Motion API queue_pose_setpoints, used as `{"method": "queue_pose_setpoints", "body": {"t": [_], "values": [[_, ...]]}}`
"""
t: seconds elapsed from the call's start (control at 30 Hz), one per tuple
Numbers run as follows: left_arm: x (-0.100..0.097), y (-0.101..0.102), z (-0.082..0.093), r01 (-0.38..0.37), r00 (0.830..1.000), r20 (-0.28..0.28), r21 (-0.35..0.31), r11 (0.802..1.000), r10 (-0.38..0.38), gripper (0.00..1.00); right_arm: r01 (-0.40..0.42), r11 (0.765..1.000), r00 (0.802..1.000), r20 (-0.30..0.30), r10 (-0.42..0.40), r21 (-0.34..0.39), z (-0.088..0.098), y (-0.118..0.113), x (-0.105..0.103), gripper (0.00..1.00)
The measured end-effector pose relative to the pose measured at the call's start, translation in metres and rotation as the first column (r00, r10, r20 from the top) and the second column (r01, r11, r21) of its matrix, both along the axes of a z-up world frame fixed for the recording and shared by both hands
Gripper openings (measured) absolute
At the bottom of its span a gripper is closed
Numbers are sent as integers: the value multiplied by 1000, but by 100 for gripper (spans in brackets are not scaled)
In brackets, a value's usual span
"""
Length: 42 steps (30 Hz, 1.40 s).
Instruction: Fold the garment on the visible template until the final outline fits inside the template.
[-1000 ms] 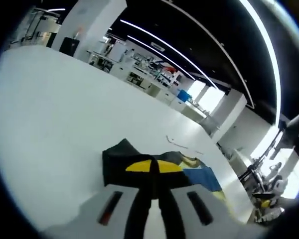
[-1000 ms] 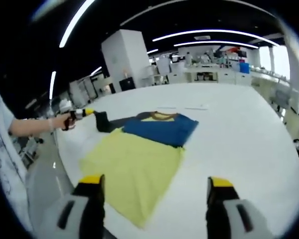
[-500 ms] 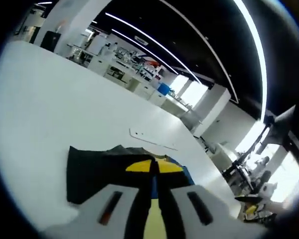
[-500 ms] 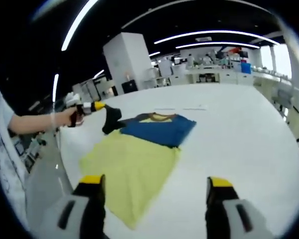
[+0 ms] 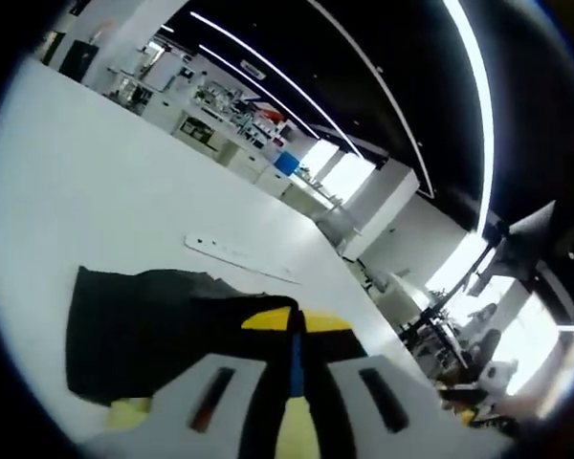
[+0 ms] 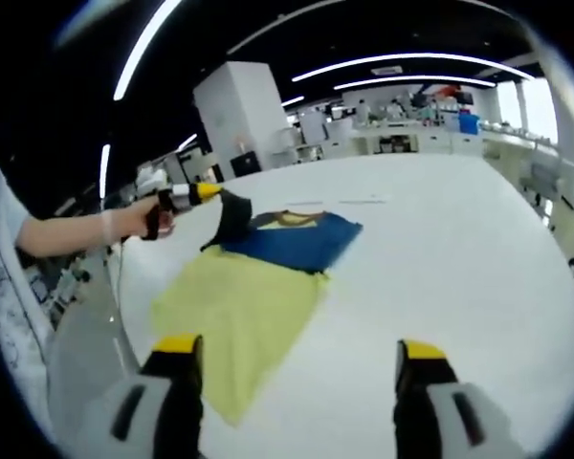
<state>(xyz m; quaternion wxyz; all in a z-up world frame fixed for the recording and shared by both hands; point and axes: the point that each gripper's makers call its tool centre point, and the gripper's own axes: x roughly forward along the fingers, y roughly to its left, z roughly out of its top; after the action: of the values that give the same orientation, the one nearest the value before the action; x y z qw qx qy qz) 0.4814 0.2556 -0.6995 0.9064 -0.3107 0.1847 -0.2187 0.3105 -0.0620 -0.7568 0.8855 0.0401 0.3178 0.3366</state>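
Right gripper view, near to far: right claw (image 6: 301, 368) at 6 o'clock, jaws wide apart w/ nothing between, hovering over the white table (image 6: 440, 249). Beyond it the garment (image 6: 244, 296) lies flat on the table, yellow body toward 7 o'clock, blue chest part toward 12, w/ a dark sleeve (image 6: 233, 216) lifted off the table at approx 10 o'clock. Left claw (image 6: 210, 192), yellow-tipped and held by a person's hand (image 6: 153, 218), has that sleeve pinched. Left gripper view: jaws of left claw (image 5: 295, 335) closed tight on the dark fabric at 6 o'clock, sleeve spreading toward 8 o'clock; a thin white strip (image 5: 241, 257) lies on the table farther off at 11 o'clock. Template outline: can't tell.
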Motion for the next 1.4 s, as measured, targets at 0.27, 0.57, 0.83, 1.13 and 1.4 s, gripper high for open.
{"method": "queue_pose_setpoints", "body": {"t": [0.27,0.57,0.83,1.13,1.4], "values": [[13,-42,-5,60,998,13,-32,998,-60,0,8,1000,1000,-15,-8,10,-8,-8,2,82],[0,-113,-29,186,983,3,-53,981,-186,0,28,999,999,-28,-28,24,-12,-14,3,82],[-5,-146,-59,217,974,-56,-57,974,-220,0,48,998,998,-42,-47,34,-19,-20,3,82],[-11,-159,-87,252,961,-111,-27,967,-253,0,56,997,997,-51,-54,45,-23,-19,3,82],[-10,-169,-103,271,953,-138,-16,962,-271,0,59,997,997,-59,-56,46,-26,-19,5,82]]}}
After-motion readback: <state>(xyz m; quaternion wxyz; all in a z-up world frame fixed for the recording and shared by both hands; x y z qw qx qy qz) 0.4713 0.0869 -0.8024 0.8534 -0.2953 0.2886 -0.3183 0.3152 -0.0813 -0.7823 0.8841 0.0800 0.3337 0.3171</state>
